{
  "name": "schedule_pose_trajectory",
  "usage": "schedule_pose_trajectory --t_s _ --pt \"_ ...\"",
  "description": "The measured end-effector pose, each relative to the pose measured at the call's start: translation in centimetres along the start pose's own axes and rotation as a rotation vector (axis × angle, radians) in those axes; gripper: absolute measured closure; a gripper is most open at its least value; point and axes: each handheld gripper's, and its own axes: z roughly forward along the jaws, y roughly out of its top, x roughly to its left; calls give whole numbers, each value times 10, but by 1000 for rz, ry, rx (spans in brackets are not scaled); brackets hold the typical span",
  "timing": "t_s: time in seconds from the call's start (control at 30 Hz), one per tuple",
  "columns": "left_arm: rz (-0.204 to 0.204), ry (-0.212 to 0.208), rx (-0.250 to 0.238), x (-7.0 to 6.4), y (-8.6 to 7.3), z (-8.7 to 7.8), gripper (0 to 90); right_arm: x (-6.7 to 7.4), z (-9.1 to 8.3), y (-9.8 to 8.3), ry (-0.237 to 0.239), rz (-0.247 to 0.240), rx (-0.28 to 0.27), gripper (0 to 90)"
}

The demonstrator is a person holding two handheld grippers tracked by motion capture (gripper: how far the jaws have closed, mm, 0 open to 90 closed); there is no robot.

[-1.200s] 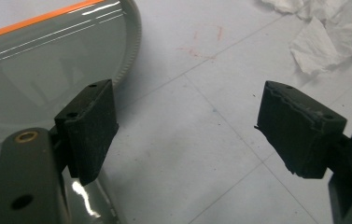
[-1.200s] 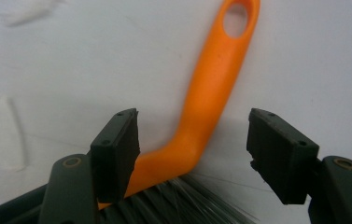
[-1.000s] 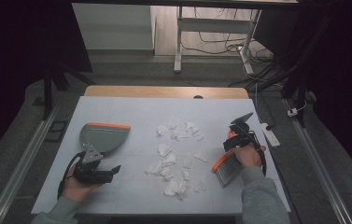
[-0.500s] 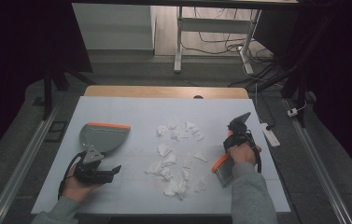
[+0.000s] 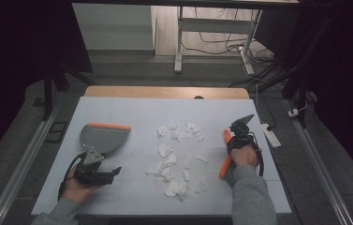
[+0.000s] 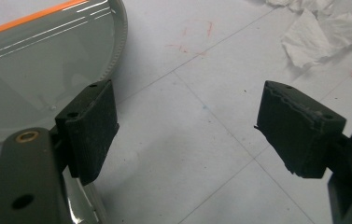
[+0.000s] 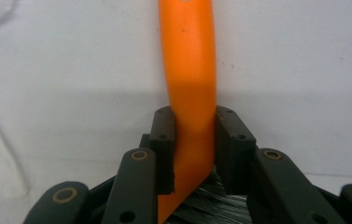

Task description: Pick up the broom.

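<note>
A brush with an orange handle (image 5: 224, 165) lies at the right of the white table (image 5: 132, 112). My right gripper (image 5: 231, 145) is shut on that handle (image 7: 187, 70); its jaws have just been closing, and both pads press the handle's sides just ahead of the dark bristles (image 7: 211, 200). A grey dustpan with an orange lip (image 5: 105, 136) lies at the left. My left gripper (image 5: 112, 172) rests just in front of it, open with nothing between its pads (image 6: 187, 116), and the pan (image 6: 38, 60) is beside its left jaw. Torn white paper scraps (image 5: 176, 157) are scattered mid-table.
A white power strip (image 5: 271, 136) lies off the table's right edge. A wooden strip (image 5: 165, 92) runs along the far edge. Beyond it stand a metal frame's legs (image 5: 179, 42) and loose cables on the floor. Some scraps (image 6: 318, 32) lie ahead and to the right of the left gripper.
</note>
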Motion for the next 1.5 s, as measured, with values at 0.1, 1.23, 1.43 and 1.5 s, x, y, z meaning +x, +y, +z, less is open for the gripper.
schedule_pose_trajectory --t_s 0.1,1.23,1.43,1.5 --pt "-3 4 6 1 -1 1 213 -10 -5 -4 69 -36 -17 708" --pt "-9 50 -28 -1 2 1 217 -22 -50 -28 666 -199 -546 709" --pt "-21 56 -40 0 5 0 218 -8 -52 -23 711 -217 -595 709" --pt "-22 55 -44 -1 7 -1 218 -6 -52 -22 713 -215 -599 709"
